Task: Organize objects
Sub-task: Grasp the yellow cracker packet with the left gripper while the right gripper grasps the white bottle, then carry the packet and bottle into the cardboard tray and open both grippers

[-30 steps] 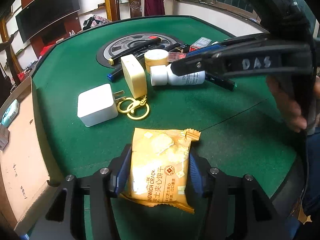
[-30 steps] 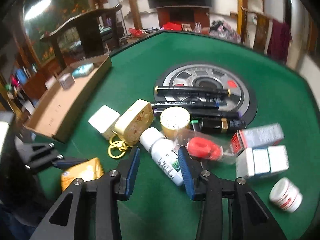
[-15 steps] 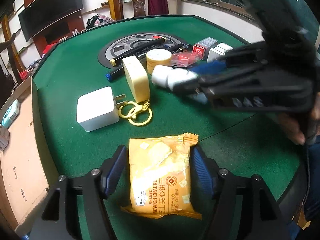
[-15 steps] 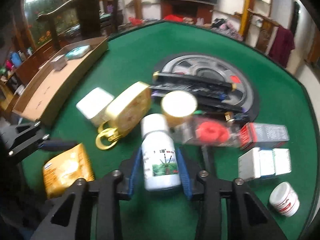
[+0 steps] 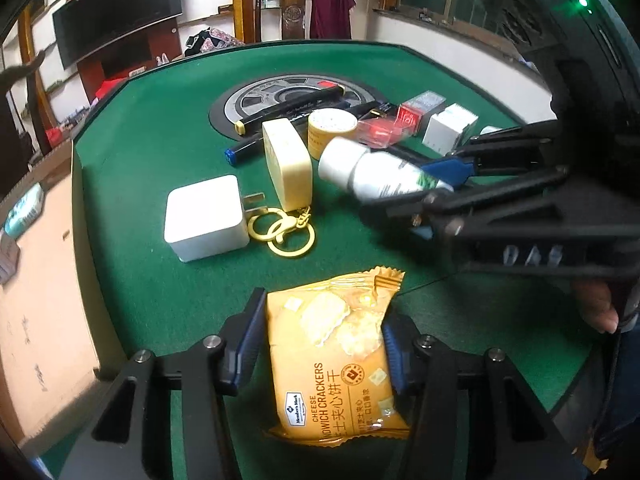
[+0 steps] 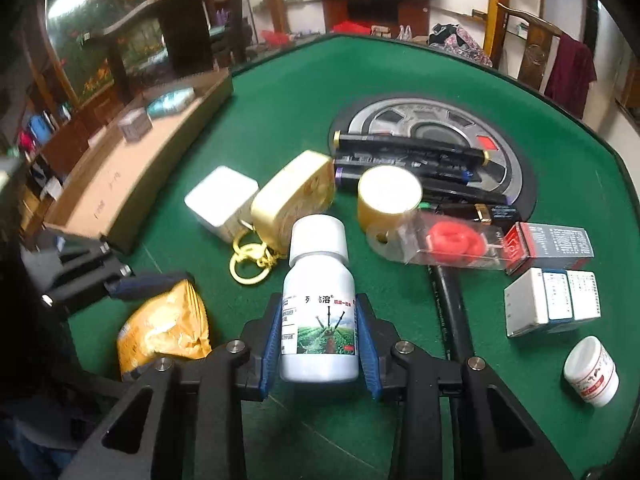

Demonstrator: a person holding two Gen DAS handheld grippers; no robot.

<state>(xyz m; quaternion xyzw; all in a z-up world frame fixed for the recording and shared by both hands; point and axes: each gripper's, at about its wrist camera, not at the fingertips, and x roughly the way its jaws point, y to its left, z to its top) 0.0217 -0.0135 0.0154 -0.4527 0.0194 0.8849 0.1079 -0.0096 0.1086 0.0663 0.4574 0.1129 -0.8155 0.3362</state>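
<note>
The right gripper (image 6: 318, 338) has lifted the bottle (image 6: 319, 304) off the counter (image 6: 288, 92), fingers closed on it, while the left gripper (image 5: 322, 346) has just closed on the cracker packet (image 5: 334, 354), so both look ready to go to the box (image 6: 132, 176).

Orange-yellow cracker packet (image 5: 332, 364) printed with pale squares, white bottle (image 6: 320, 304) with a green field label, white charger (image 5: 206, 218), cream case (image 5: 288, 162) on gold rings (image 5: 282, 232), red ring (image 6: 454, 240) in clear plastic, all on green felt (image 5: 152, 140).
</note>
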